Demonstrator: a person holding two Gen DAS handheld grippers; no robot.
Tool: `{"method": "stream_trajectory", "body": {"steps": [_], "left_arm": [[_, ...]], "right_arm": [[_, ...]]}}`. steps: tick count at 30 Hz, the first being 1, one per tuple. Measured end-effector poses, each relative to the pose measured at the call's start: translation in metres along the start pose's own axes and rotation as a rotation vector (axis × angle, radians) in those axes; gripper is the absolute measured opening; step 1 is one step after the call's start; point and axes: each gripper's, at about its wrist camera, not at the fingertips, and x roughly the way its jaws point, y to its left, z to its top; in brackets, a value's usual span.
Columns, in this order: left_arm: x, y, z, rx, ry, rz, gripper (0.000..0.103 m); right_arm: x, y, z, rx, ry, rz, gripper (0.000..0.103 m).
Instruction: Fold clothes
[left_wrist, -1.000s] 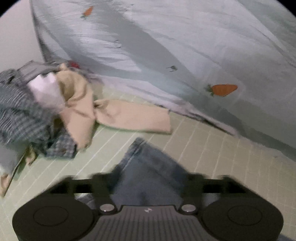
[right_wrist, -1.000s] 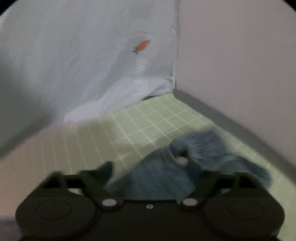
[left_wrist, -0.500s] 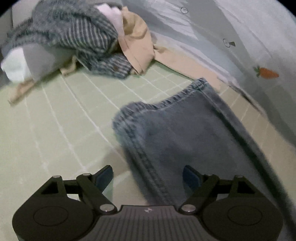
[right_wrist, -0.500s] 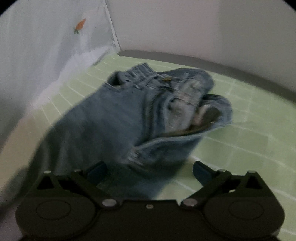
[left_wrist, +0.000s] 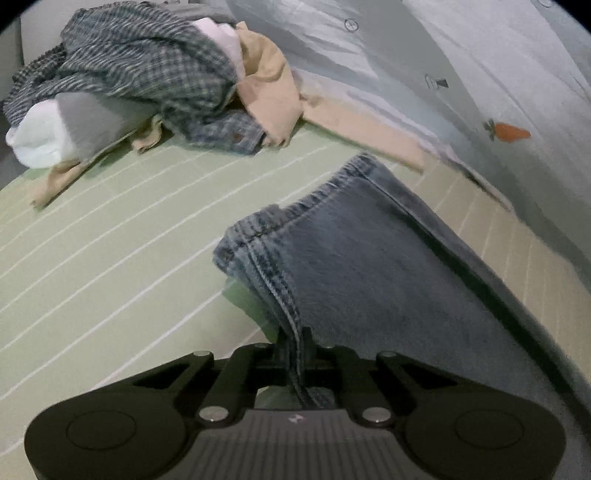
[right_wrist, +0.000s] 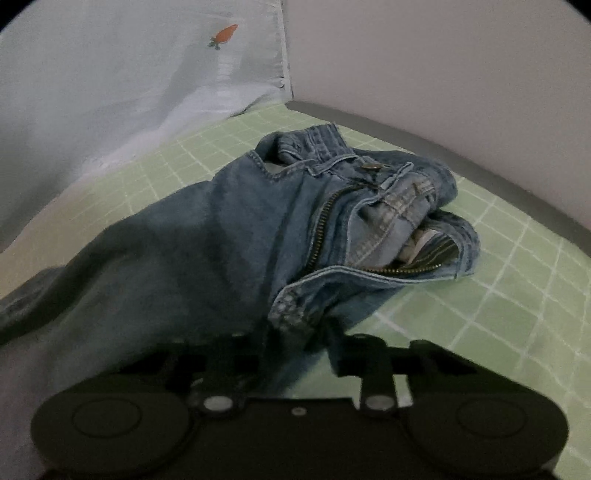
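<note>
- On the green grid sheet (left_wrist: 110, 258), the left gripper (left_wrist: 293, 354) pinches the jeans (left_wrist: 369, 266) leg seam.
- Near the open fly, the right gripper (right_wrist: 295, 347), jaws just closing, clamps denim.

Both tongs (left_wrist: 294, 345) (right_wrist: 295, 343) pinched tight

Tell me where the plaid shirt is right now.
In the left wrist view, the plaid shirt tops the clothes pile at upper left, beside the beige garment, beyond the jeans.
</note>
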Motion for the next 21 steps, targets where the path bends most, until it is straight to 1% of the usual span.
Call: {"method": "stream_trajectory", "body": {"steps": [2, 5, 7, 11, 13, 15, 16, 18, 20, 21], "left_arm": [[-0.018, 0.017, -0.018, 0.021, 0.0, -0.011, 0.005], [-0.044, 0.037, -0.046, 0.054, -0.004, -0.003, 0.005], [-0.057, 0.054, -0.065, 0.036, 0.014, 0.003, 0.005], [-0.082, 0.094, -0.097, -0.05, 0.049, -0.001, 0.006], [-0.092, 0.107, -0.109, -0.067, 0.053, 0.0, 0.006], [-0.099, 0.117, -0.118, -0.064, 0.046, -0.017, 0.007], [-0.102, 0.121, -0.118, -0.062, 0.047, -0.032, 0.008], [-0.106, 0.128, -0.12, -0.059, 0.049, -0.064, 0.009], [-0.11, 0.135, -0.121, -0.056, 0.051, -0.094, 0.01], [-0.111, 0.136, -0.12, -0.054, 0.052, -0.103, 0.01]], "right_arm": [[-0.005, -0.001, -0.004, -0.077, -0.001, -0.016, 0.026], [-0.01, -0.004, -0.012, -0.205, -0.006, -0.047, 0.026], [-0.016, -0.011, -0.018, -0.259, -0.005, -0.057, 0.026], [-0.028, -0.022, -0.027, -0.342, 0.013, -0.075, 0.026], [-0.034, -0.022, -0.036, -0.409, 0.029, -0.094, 0.028], [-0.04, -0.015, -0.044, -0.475, 0.03, -0.135, 0.031], [-0.043, -0.009, -0.046, -0.506, 0.034, -0.154, 0.035], [-0.053, 0.003, -0.047, -0.511, 0.031, -0.152, 0.048], [-0.069, 0.015, -0.048, -0.47, 0.004, -0.104, 0.08], [-0.079, 0.021, -0.051, -0.444, -0.023, -0.066, 0.086]]}}
